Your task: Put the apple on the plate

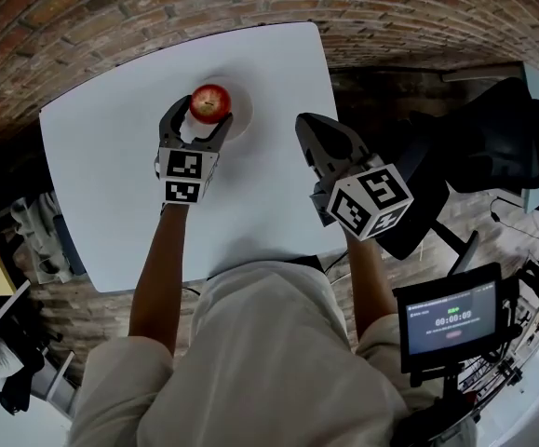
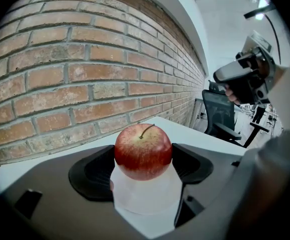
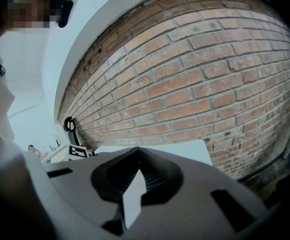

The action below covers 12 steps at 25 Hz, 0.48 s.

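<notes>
The left gripper's fingers [image 2: 92, 176] stand on either side of the apple [image 2: 143, 151], their dark ribbed pads against its two flanks, so the left gripper [image 2: 143, 160] has hold of the fruit at about the apple's own width. The apple is red with yellowish flecks, stem up, and its underside sits over the white plate [image 2: 145, 199], which shows pale between the fingers below it. From the head view the apple [image 1: 210, 102] lies on the left part of the plate [image 1: 246, 110], with the left gripper [image 1: 201, 117] reaching in from the near side and its marker cube [image 1: 185, 177] behind. The right gripper's fingers [image 3: 160, 176] are drawn together at their tips, only a thin white sliver showing between the pads, and they hold nothing. The right gripper [image 1: 311, 133] hangs near the right edge of the white surface [image 1: 111, 175], apart from the plate, its own marker cube [image 1: 370, 201] toward the person. The plate stands toward the far side of the surface, near a brick wall [image 2: 59, 84]. To the right, off the surface, are a black office chair [image 1: 492, 147] and a small screen [image 1: 451, 319].
</notes>
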{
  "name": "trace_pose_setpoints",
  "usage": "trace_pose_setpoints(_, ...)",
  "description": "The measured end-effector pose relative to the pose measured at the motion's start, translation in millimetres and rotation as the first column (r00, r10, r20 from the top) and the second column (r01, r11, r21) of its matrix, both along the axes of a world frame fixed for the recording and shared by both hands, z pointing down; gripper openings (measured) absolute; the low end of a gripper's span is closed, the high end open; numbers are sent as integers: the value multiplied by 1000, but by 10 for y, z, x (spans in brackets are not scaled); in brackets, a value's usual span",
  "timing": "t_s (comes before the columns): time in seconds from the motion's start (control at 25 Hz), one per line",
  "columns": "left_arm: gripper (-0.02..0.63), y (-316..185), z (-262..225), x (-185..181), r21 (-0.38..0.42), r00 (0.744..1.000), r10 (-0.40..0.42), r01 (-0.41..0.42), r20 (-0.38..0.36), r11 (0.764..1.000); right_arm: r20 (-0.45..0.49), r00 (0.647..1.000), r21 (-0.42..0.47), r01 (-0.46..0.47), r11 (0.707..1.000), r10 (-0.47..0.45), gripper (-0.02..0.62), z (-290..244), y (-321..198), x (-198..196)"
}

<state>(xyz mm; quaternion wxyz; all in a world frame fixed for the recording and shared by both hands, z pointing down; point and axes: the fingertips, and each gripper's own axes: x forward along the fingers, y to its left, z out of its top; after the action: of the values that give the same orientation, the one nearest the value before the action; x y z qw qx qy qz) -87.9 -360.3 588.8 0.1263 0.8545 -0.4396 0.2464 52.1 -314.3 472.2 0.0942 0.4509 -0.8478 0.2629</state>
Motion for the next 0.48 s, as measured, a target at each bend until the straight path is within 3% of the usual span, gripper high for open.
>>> trace_pose_setpoints(0.48,365,-41,242,-23,-46,999,-50,49,-16,998,-7,1000,-23,1,1000,-1,5,126,10,5)
